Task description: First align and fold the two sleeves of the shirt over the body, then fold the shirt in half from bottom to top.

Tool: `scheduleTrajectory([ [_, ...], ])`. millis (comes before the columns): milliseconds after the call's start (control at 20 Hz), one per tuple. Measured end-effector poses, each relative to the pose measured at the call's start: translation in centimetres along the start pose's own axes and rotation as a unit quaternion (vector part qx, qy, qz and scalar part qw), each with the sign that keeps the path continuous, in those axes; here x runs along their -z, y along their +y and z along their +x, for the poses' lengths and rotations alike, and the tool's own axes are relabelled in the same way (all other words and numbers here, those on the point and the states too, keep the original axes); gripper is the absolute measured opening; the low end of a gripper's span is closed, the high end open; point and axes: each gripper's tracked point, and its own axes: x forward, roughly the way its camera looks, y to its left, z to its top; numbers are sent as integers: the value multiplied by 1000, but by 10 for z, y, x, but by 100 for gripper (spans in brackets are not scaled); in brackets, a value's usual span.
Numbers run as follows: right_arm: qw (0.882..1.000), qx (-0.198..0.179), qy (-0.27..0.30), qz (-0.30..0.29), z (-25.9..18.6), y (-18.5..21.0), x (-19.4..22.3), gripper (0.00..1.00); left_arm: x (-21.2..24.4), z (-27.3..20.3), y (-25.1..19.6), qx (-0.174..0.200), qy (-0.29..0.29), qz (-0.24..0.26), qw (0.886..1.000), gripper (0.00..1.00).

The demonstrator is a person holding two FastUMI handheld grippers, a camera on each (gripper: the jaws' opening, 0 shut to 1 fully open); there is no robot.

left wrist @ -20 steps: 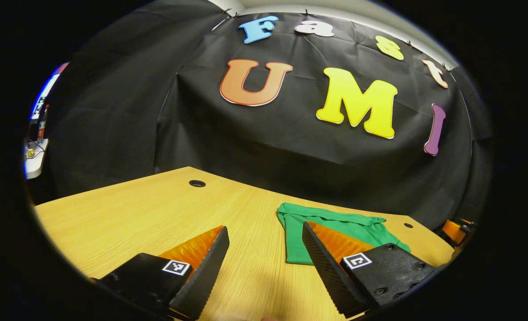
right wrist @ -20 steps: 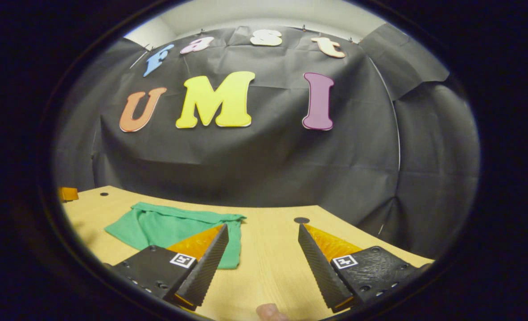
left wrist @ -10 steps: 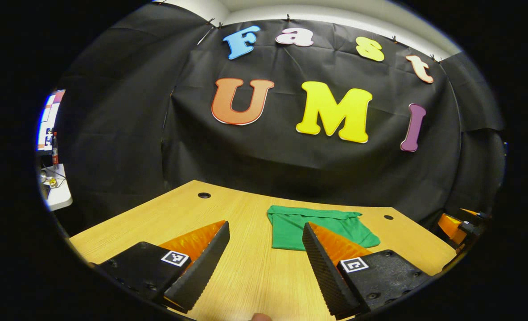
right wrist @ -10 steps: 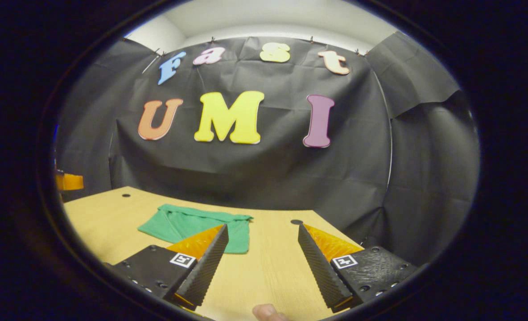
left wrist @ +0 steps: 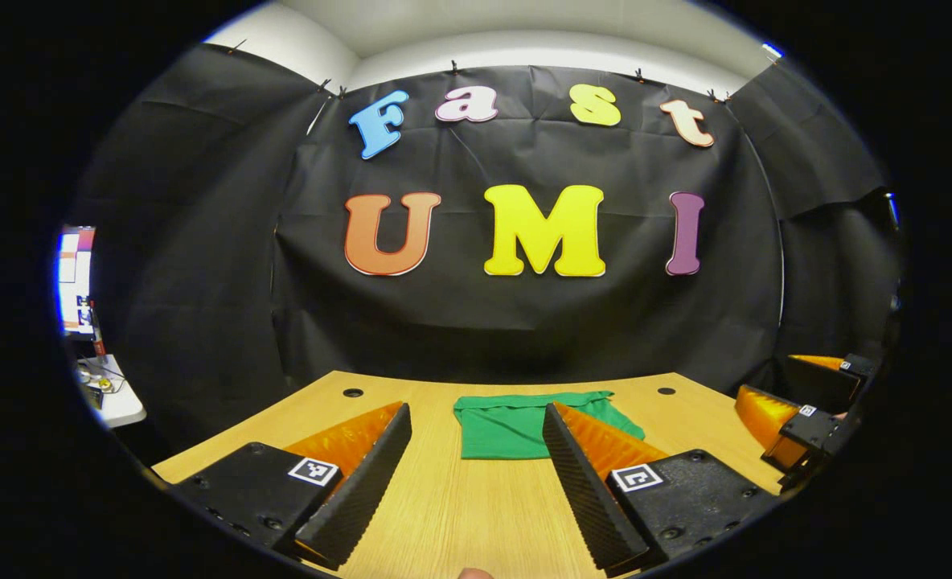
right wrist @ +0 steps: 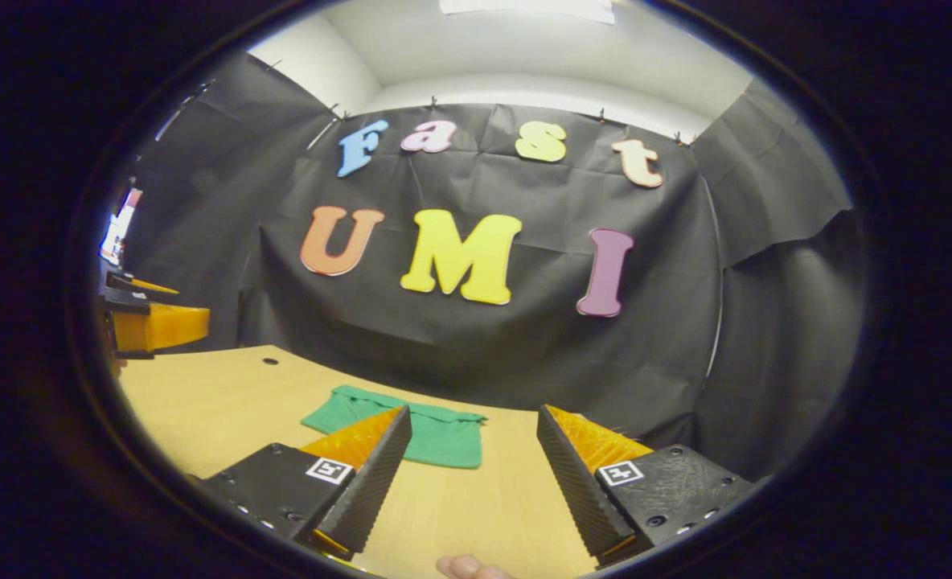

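Shirt (left wrist: 510, 426): green, lying as a small flat packet on the wooden table (left wrist: 476, 515), toward the far edge near the black wall cloth; no sleeve sticks out from it.
Fold state: judging by its compact, squared outline, the folding looks finished or nearly so.
Left gripper (left wrist: 476, 474): held above the near part of the table, jaws spread wide, nothing between them, well apart from the shirt.
Right gripper (right wrist: 469, 474): likewise over the near table, jaws spread and empty; it also appears at the right edge of the left gripper view (left wrist: 798, 418).
How it will handle: thin knit cloth, I would say light, soft and limp, so it will sag and drag wherever it is not supported, and the layers may slide over one another.
Where to take hold: if any tidying is needed, pinch all layers together at a near corner or along the near edge, one gripper to each side, lifting low.
Risk: a one-sided tug would likely pull the packet open.
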Motion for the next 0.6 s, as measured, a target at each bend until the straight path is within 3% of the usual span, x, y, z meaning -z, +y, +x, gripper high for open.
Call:
scheduleTrajectory([
  [150, 1000, -17, 23, 9, -1, 7, 13, 96, 1, -2, -12, 6, -10, -9, 1000, 100],
  [300, 1000, -4, 26, 11, 6, -1, 17, 95, 4, 0, -12, -6, -15, 7, 1000, 100],
  [600, 999, -11, 37, 2, 11, 4, 27, 95, 13, 3, -27, 6, -7, -1, 1000, 100],
])
